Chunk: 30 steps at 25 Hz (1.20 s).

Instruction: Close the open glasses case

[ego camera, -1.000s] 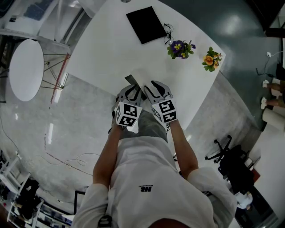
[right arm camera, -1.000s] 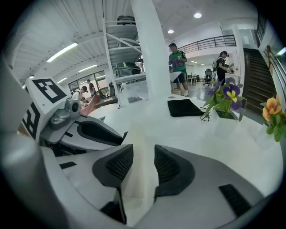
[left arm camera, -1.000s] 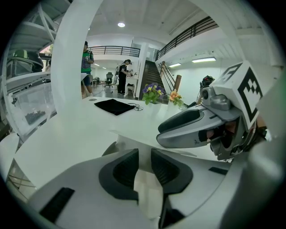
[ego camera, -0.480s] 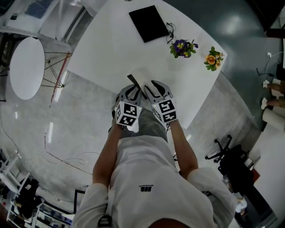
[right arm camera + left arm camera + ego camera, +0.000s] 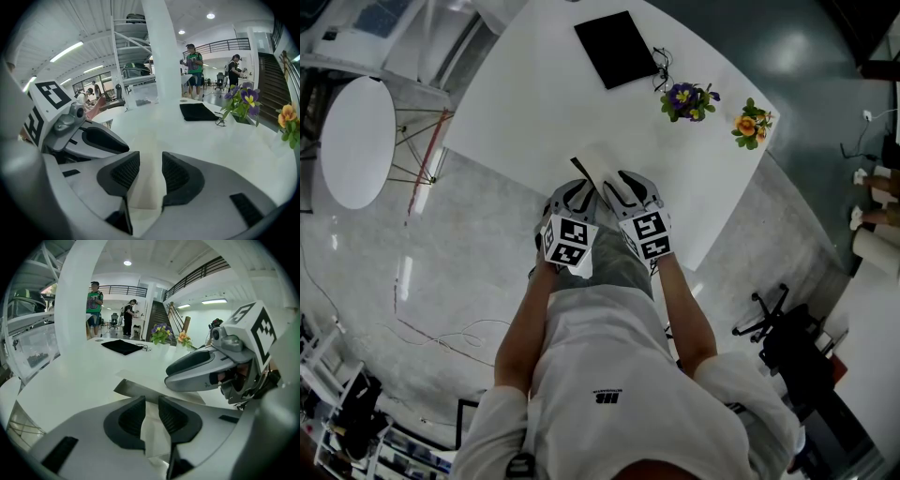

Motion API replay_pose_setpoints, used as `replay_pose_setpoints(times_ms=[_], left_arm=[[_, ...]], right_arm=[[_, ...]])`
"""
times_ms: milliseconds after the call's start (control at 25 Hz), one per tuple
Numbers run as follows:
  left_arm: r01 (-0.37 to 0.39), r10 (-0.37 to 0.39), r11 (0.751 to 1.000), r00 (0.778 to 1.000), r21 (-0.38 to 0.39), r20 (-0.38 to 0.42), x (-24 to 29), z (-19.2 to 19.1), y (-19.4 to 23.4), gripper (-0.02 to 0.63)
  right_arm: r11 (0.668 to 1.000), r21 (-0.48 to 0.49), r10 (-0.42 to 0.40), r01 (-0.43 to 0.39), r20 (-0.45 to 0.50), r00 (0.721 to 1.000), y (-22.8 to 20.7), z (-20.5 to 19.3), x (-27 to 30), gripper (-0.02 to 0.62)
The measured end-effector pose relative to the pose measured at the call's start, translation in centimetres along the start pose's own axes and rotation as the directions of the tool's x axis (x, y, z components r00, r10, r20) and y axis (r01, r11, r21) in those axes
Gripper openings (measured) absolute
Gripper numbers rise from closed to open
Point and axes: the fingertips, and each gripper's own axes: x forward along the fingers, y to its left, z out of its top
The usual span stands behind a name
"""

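The glasses case [image 5: 598, 163] is a flat white folding case with a dark grey underside, lying at the near edge of the white table [image 5: 544, 103]. My left gripper [image 5: 581, 193] is shut on a white flap of the case [image 5: 152, 425], which shows pinched between its pads. My right gripper [image 5: 615, 185] sits right beside it, and a white panel of the case [image 5: 143, 192] runs between its pads. The right gripper [image 5: 197, 369] crosses the left gripper view on the right. The left gripper [image 5: 91, 138] shows at the left of the right gripper view.
A black cloth [image 5: 615, 49] lies at the table's far side, with a pair of glasses [image 5: 659, 64] beside it. A purple flower pot [image 5: 686, 99] and an orange flower pot [image 5: 748, 125] stand to the right. A round white side table [image 5: 354, 142] stands left. People stand far off [image 5: 94, 303].
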Motion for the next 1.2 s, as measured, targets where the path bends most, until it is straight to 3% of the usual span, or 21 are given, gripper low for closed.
replay_pose_setpoints(times_ms=[1200], left_arm=[[0.005, -0.005, 1.000, 0.998, 0.008, -0.068, 0.0, -2.9, 0.7, 0.100]], right_arm=[[0.999, -0.036, -0.017, 0.017, -0.020, 1.000, 1.9, -0.4, 0.8, 0.169]])
